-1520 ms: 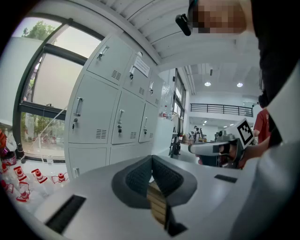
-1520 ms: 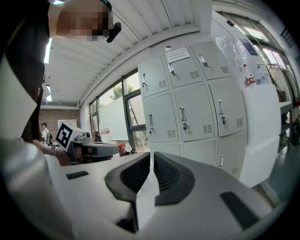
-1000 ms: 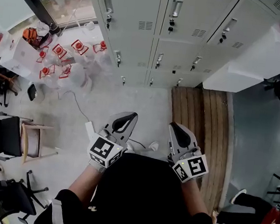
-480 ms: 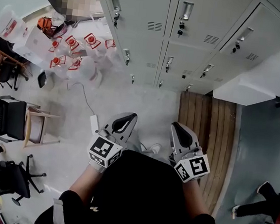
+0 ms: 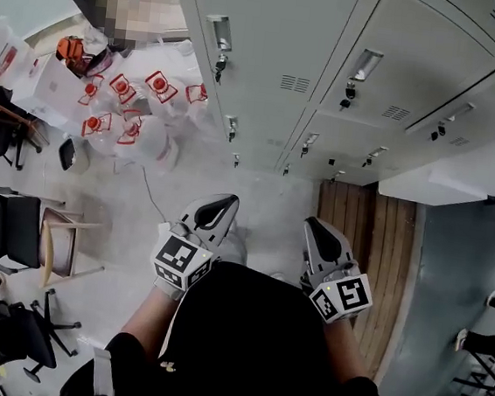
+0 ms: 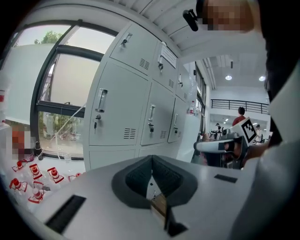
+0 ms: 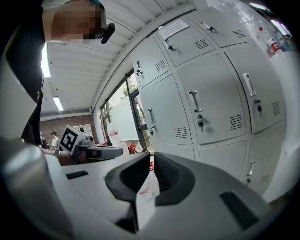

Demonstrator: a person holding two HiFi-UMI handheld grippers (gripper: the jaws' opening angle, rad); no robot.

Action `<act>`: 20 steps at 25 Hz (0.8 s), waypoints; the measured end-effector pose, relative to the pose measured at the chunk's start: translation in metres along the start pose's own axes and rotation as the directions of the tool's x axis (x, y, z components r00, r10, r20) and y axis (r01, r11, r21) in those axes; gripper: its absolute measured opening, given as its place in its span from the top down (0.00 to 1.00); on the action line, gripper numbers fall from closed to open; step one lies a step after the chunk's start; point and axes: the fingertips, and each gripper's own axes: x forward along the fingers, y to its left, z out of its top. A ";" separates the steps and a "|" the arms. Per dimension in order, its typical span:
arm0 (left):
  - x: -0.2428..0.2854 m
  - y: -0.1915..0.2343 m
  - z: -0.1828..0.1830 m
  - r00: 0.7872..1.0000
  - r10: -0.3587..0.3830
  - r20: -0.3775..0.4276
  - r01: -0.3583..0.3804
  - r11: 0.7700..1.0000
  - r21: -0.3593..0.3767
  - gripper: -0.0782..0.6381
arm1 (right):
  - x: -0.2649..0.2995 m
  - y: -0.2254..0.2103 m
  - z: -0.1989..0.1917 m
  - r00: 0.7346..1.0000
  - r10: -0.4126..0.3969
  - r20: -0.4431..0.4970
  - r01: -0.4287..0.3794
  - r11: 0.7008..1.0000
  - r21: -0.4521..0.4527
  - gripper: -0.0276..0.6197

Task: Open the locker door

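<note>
A bank of grey lockers (image 5: 330,78) fills the top of the head view, every door closed, each with a metal handle (image 5: 219,33) and a key lock. My left gripper (image 5: 229,201) and right gripper (image 5: 312,223) are held side by side close to my body, pointing at the lockers and well short of them. Both are shut with nothing between the jaws. In the left gripper view the left gripper (image 6: 151,158) faces a closed door (image 6: 117,117). The right gripper (image 7: 151,157) faces another closed door (image 7: 211,103) with its handle (image 7: 194,101).
Clear water jugs with red caps (image 5: 125,110) crowd the floor left of the lockers. A wooden chair (image 5: 58,247) and a black office chair (image 5: 12,344) stand at the left. A white cable (image 5: 147,193) crosses the floor. A wooden platform (image 5: 362,240) lies under the right lockers.
The lockers have grown larger and nearer in the head view as I moved toward them. Both grippers keep their place by my body and stay shut.
</note>
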 end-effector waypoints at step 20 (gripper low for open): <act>0.079 0.193 0.081 0.977 -0.119 0.176 0.176 0.918 -0.356 0.86 | 0.181 0.019 0.050 1.000 -0.005 0.009 0.005 1.000 -0.026 0.89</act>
